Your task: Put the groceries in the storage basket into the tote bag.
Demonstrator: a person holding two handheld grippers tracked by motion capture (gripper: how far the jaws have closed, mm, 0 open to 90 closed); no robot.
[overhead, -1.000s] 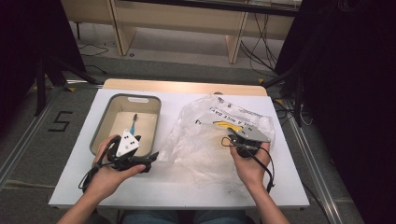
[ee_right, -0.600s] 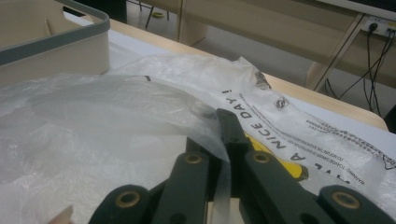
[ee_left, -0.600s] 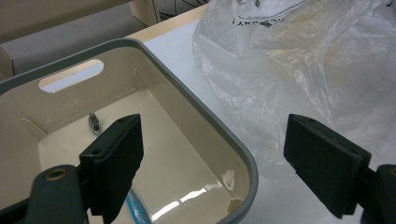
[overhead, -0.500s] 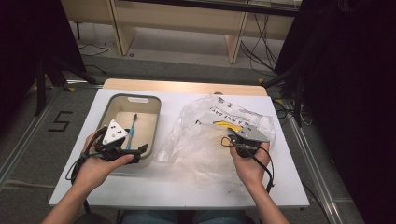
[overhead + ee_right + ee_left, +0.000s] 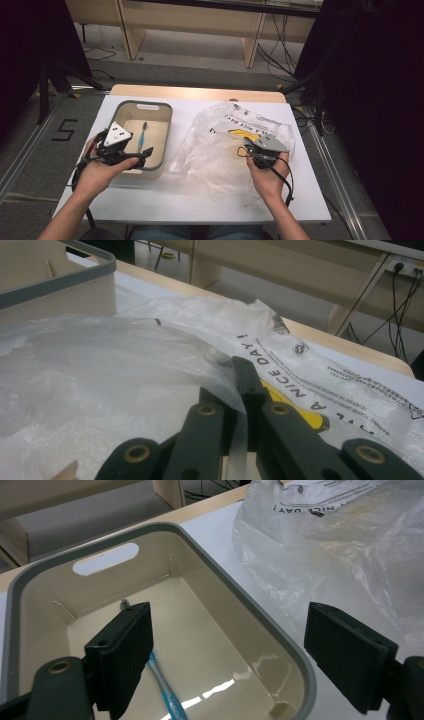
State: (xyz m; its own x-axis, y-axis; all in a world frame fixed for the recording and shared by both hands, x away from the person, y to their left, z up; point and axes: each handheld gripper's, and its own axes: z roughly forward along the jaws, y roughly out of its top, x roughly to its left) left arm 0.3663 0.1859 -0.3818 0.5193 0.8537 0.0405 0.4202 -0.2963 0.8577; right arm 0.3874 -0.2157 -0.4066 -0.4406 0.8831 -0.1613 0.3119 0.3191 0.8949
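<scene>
A blue toothbrush (image 5: 144, 133) lies inside a beige bin with a grey rim (image 5: 141, 105) on the left of the white table. My left gripper (image 5: 144, 156) hovers over the bin's near corner. In the left gripper view this gripper (image 5: 227, 615) is open wide with nothing between its pads, and the toothbrush (image 5: 162, 685) shows below its left jaw. A crumpled clear plastic bag (image 5: 225, 145) with printed text lies to the right. At the bag's right side my right gripper (image 5: 248, 150) is shut; the right gripper view shows that gripper (image 5: 235, 385) pinching the bag's film (image 5: 100, 365).
The white table (image 5: 190, 200) has bare surface along its near edge. The bin's wall (image 5: 55, 285) stands left of the bag in the right gripper view. A wooden strip (image 5: 195, 93) runs along the table's far edge, with cables on the floor beyond.
My left gripper has moved left and farther from the person, from beside the bag's edge to over the bin's near corner. The right gripper and the bag have stayed put.
</scene>
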